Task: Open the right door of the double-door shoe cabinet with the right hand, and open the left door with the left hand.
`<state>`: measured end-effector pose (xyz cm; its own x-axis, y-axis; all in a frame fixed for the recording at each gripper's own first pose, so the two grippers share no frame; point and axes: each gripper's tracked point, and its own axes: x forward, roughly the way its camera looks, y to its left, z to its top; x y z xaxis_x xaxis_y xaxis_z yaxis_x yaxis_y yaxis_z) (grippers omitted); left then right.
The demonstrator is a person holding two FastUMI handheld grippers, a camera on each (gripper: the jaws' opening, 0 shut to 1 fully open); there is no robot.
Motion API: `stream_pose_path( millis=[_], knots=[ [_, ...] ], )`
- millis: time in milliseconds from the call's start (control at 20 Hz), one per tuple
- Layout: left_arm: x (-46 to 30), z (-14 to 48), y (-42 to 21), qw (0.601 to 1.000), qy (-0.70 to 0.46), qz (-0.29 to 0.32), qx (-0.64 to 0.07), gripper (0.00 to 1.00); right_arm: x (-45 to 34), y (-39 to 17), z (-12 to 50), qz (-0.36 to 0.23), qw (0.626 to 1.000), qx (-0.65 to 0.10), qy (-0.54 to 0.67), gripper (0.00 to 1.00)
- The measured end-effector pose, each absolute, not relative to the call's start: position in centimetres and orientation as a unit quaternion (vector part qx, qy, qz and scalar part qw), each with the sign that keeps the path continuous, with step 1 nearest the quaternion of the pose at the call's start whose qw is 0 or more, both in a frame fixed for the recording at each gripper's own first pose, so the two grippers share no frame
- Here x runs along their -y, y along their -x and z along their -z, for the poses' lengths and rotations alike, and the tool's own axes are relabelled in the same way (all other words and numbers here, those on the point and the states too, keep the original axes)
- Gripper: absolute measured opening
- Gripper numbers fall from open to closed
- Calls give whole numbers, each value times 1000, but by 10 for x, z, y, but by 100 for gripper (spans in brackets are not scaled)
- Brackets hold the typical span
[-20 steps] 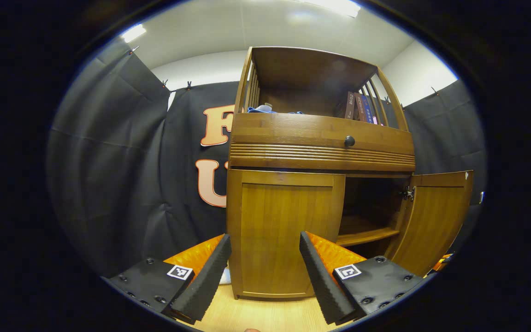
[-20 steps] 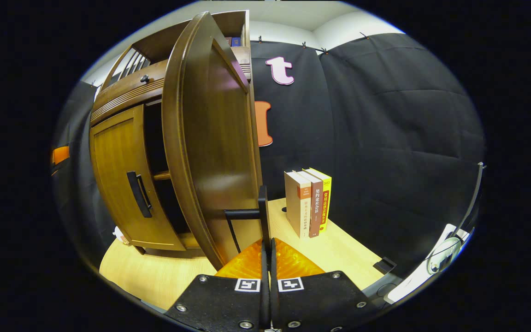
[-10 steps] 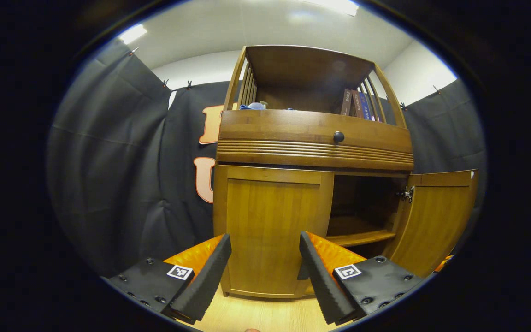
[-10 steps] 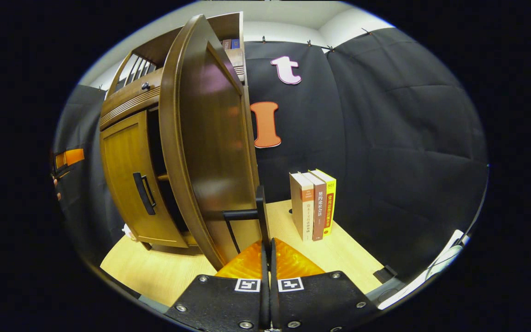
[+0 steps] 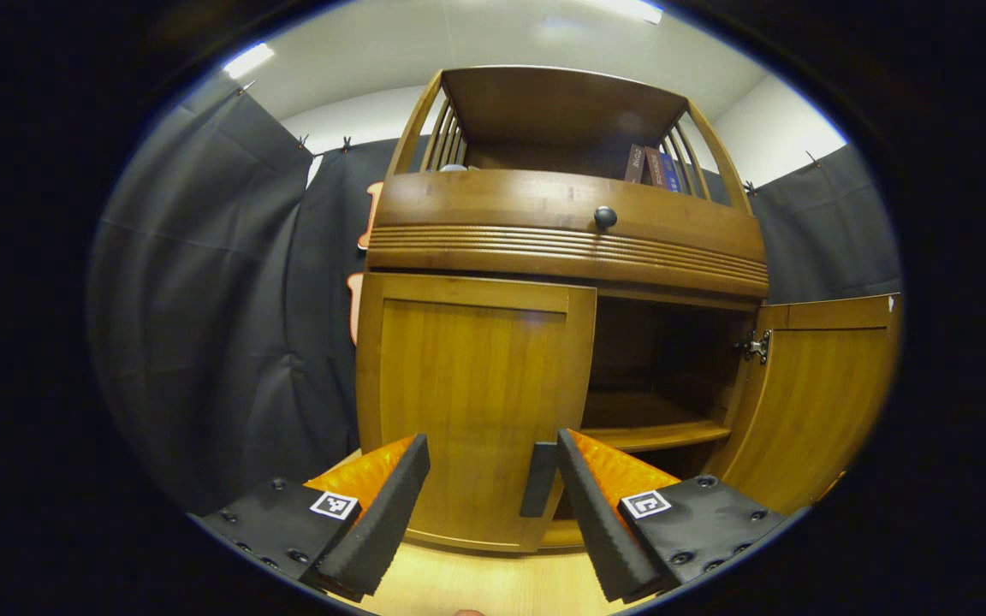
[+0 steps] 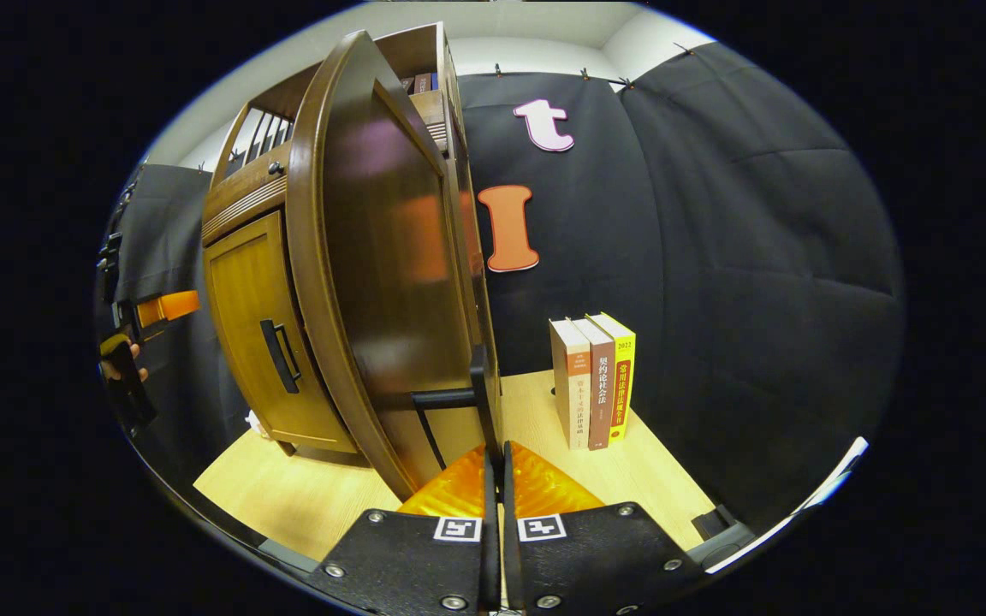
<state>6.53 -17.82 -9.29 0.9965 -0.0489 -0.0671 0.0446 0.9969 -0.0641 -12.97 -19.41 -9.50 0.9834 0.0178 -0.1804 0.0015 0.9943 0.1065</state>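
Note:
The wooden shoe cabinet [image 5: 566, 231] stands right in front of me. Its left door [image 5: 472, 402] is closed, and that door's dark handle [image 5: 537, 479] lies just left of my left gripper's right finger. My left gripper [image 5: 490, 453] is open and touches nothing. The right door [image 5: 818, 402] is swung open, showing a shelf [image 5: 656, 432] inside. In the right gripper view the open right door [image 6: 382, 274] fills the left half. My right gripper [image 6: 495, 458] is shut on its black bar handle [image 6: 483, 398]. The left door [image 6: 249, 334] and its handle [image 6: 279, 355] show behind it.
Three books [image 6: 593, 381] stand upright on the light wooden table [image 6: 305, 496], to the right of the open door. More books [image 5: 651, 164] sit on the cabinet's top shelf, above a drawer with a round knob [image 5: 604, 216]. Black cloth walls surround the cabinet.
My left gripper has moved closer to the left door, bringing its handle beside the right finger. My right gripper has pulled the right door a little wider, still holding the handle.

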Motion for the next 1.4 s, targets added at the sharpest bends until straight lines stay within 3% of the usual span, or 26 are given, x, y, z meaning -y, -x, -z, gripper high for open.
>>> stream_pose_path(
  millis=[100,150,200,250,300,350,400,750,850,900,950,1300,1400],
  knots=[
    [183,101,-70,998,37,20,-38,93,200,132,93,-11,994,-87,-58,4],
    [185,102,-72,999,36,17,-34,93,207,134,92,-9,995,-83,-54,12],
    [187,107,-76,999,34,15,-33,93,213,137,90,-7,995,-81,-56,5],
    [189,110,-78,999,31,14,-34,93,219,139,89,-4,995,-81,-62,5],
    [191,114,-81,999,29,13,-34,93,223,142,88,-7,994,-79,-73,17],
    [193,117,-84,999,28,13,-34,93,222,144,87,-15,993,-79,-84,17],
    [197,119,-88,999,25,13,-34,93,221,147,86,-18,993,-79,-90,6],
    [219,149,-118,999,7,29,-42,93,240,165,65,14,996,-58,-72,19],
    [221,162,-127,998,1,28,-49,94,246,169,60,27,996,-55,-72,28],
    [222,168,-130,998,-1,29,-53,94,250,171,58,32,995,-53,-72,41],
    [224,175,-134,998,-2,32,-56,94,253,171,57,38,995,-52,-71,33],
    [222,208,-152,996,-7,25,-86,94,267,173,48,76,994,-44,-64,92],
    [221,215,-157,996,-11,24,-91,94,266,171,50,79,994,-47,-67,94]
  ],
)
